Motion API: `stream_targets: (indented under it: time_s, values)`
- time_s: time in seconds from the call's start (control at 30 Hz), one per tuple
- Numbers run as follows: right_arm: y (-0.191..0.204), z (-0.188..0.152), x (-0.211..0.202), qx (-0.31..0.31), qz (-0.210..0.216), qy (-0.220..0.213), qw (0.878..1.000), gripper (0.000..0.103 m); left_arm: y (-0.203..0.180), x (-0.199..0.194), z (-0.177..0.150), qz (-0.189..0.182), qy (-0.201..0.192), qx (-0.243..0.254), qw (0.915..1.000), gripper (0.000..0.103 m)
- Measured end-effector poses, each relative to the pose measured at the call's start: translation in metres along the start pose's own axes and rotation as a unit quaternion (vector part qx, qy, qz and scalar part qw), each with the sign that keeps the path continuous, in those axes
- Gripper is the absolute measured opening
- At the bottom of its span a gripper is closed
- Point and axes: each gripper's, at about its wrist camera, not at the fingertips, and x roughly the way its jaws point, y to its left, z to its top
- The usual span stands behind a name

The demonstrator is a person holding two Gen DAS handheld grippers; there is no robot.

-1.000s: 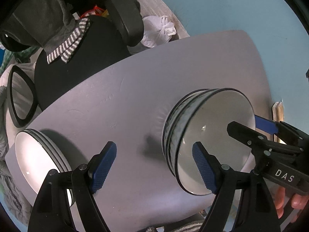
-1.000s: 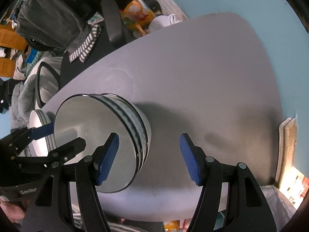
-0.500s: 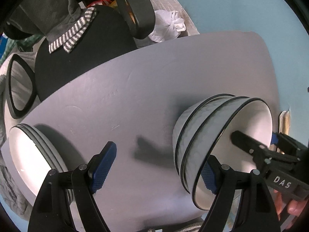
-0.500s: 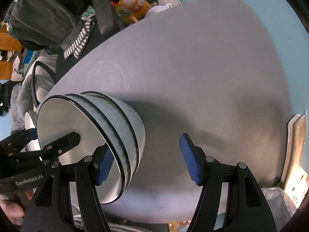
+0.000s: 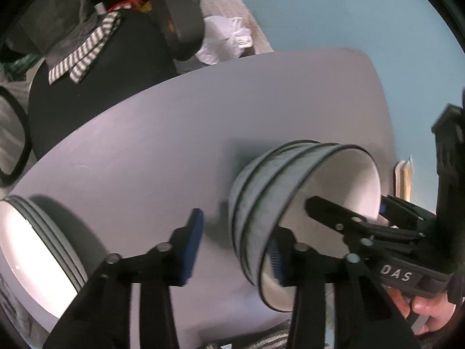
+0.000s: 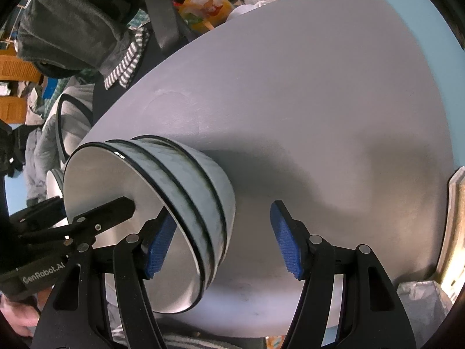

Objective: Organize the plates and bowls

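A stack of three grey bowls with black rims (image 5: 270,192) stands on the grey table (image 5: 145,145); it also shows in the right wrist view (image 6: 186,186). My left gripper (image 5: 232,247) is open, its right finger inside the top bowl and its left finger outside the stack's wall. My right gripper (image 6: 223,247) is open, its left finger inside the same bowl and its right finger over bare table. A stack of white plates (image 5: 35,261) with dark rims lies at the table's near left.
A black office chair (image 5: 96,87) with a striped cloth stands behind the table. A white bag (image 5: 226,43) lies beyond the far edge. A wooden board (image 6: 453,221) leans at the table's right edge against the blue wall.
Both grippers have moved closer to the bowl stack. My left gripper's jaws have narrowed around the bowl wall. The stack looks larger and shows more of its side.
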Motion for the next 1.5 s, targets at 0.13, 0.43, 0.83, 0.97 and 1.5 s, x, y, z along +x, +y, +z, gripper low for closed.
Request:
stream_targets:
  time_s: [0.13, 0.43, 0.83, 0.97, 1.5]
  values:
    - [0.009, 0.0, 0.001, -0.007, 0.019, 0.002, 1.0, 0.05, -0.003, 0.002, 0.0, 0.001, 0.005, 0.004, 1.0, 0.029]
    - [0.013, 0.001, -0.001, -0.002, 0.013, -0.003, 1.0, 0.044, -0.003, 0.004, -0.006, 0.001, 0.005, 0.019, 0.9998, 0.023]
    - [0.013, -0.003, -0.009, -0.008, -0.017, -0.015, 1.0, 0.02, -0.008, -0.002, -0.014, 0.03, -0.001, 0.051, 0.9982, 0.018]
    - [0.018, -0.001, -0.008, -0.022, -0.032, -0.014, 0.999, 0.02, -0.007, -0.002, -0.015, 0.03, 0.001, 0.05, 0.9983, 0.017]
    - [0.035, -0.008, -0.003, -0.024, -0.026, 0.0, 0.999, 0.017, 0.005, -0.015, -0.027, 0.048, -0.011, 0.045, 0.9978, 0.017]
